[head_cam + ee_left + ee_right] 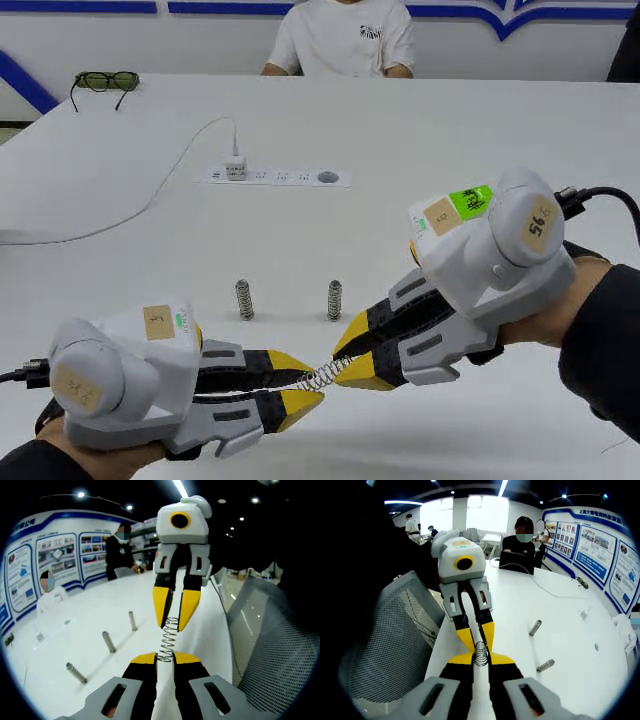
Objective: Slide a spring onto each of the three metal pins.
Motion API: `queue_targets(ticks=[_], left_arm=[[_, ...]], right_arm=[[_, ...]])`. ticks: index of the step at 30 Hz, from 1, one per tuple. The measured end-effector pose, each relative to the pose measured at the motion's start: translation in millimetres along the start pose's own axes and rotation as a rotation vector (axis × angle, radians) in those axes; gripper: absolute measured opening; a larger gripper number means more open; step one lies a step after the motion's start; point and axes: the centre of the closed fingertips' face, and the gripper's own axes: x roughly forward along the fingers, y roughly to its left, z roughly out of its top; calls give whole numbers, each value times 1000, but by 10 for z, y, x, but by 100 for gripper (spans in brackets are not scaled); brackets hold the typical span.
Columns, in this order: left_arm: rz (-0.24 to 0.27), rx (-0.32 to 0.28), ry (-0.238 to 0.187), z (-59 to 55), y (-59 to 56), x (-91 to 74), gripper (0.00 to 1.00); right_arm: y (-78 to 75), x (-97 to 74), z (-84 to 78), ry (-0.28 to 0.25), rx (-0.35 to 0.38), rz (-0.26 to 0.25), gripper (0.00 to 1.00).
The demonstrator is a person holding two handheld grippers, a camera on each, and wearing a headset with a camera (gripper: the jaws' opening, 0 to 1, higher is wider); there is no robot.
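Two of the three pins look finished. In the head view the left loaded pin (244,299) and the right loaded pin (335,299) stand upright on the desk (120,200), each wrapped in a coil, a little beyond the two tools. From the left gripper view a third, bare pin (132,620) stands in the same row, past the two loaded ones, smooth and with nothing on it.

One spring (327,375) is left to place. It hangs above the near edge of the desk, stretched between both tools. The left hand-held gripper (312,383) is pressed together on one end, and the right hand-held gripper (345,367) pinches the other end. That puts the job at roughly two thirds done, with the last coil to be carried to the bare pin and slid down.

Little crowds the pins. A power strip (270,177) with a white plug (235,165) and its cable lies well beyond them, dark glasses (105,80) sit at the far left corner, and a person (340,35) sits at the far side. The likeliest obstacle is the double hold itself, since one tool probably has to let go before the coil's end can meet the pin.
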Motion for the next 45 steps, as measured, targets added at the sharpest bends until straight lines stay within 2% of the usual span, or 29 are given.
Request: queue_targets(ticks=[16, 34, 45], left_arm=[[-3, -8, -10, 30, -29, 23, 11], [10, -37, -28, 27, 8, 9, 11], [9, -39, -32, 35, 6, 7, 11]], right_arm=[[28, 80, 249, -43, -44, 8, 12], [1, 85, 211, -36, -41, -3, 14], [-12, 73, 222, -61, -24, -11, 12]])
